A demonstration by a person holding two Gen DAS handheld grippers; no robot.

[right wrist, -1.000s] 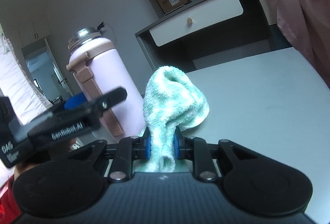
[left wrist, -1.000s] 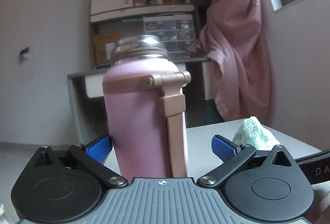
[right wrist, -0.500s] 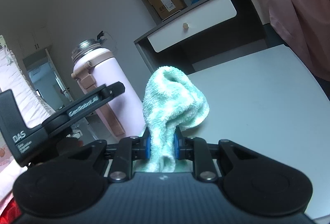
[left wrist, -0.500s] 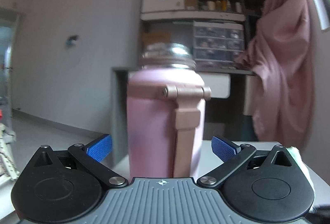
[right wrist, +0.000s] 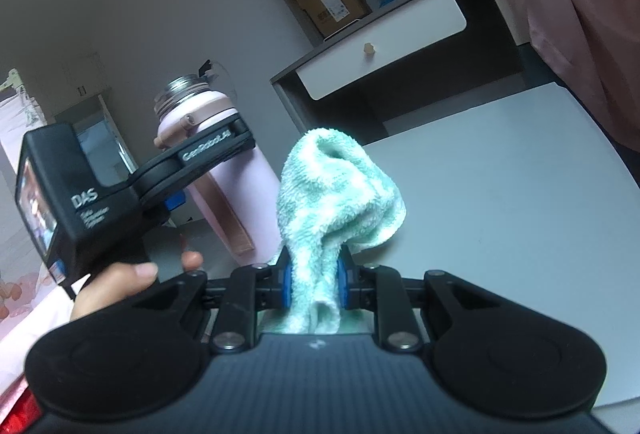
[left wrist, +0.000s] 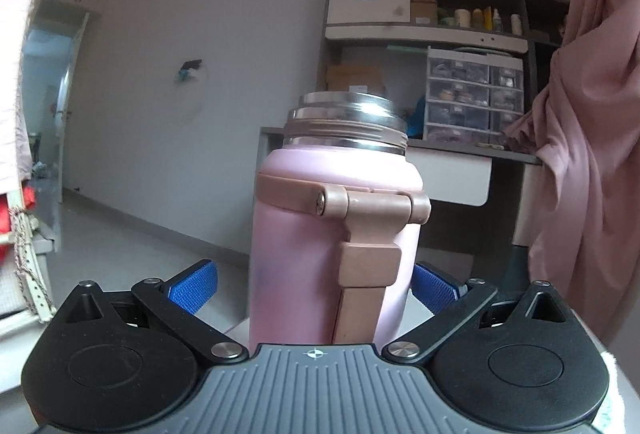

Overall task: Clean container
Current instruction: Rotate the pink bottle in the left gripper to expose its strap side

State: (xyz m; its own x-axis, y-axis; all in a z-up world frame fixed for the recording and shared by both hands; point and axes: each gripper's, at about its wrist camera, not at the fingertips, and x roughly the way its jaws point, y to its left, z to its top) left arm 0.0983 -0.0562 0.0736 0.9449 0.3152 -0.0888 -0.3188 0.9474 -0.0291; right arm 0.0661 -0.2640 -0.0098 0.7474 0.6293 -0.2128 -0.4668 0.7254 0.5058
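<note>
Two grippers | our left gripper [left wrist: 312, 284] clamps tall pink steel-necked lidless bottle [left wrist: 334, 226], lifted off white table's [right wrist: 500, 202] left edge for wiping | right gripper [right wrist: 312, 284] pinches mint terry cloth [right wrist: 340, 190], bunched to wipe

Grey walls, cluttered shelving [left wrist: 460, 14], white-drawered desk [right wrist: 380, 46], pink curtain [left wrist: 592, 154].

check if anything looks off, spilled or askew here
Nothing spilled or damaged. The pink bottle has no lid, its steel mouth bare, and leans slightly in the left gripper. The right gripper pinches a bunched green cloth.
</note>
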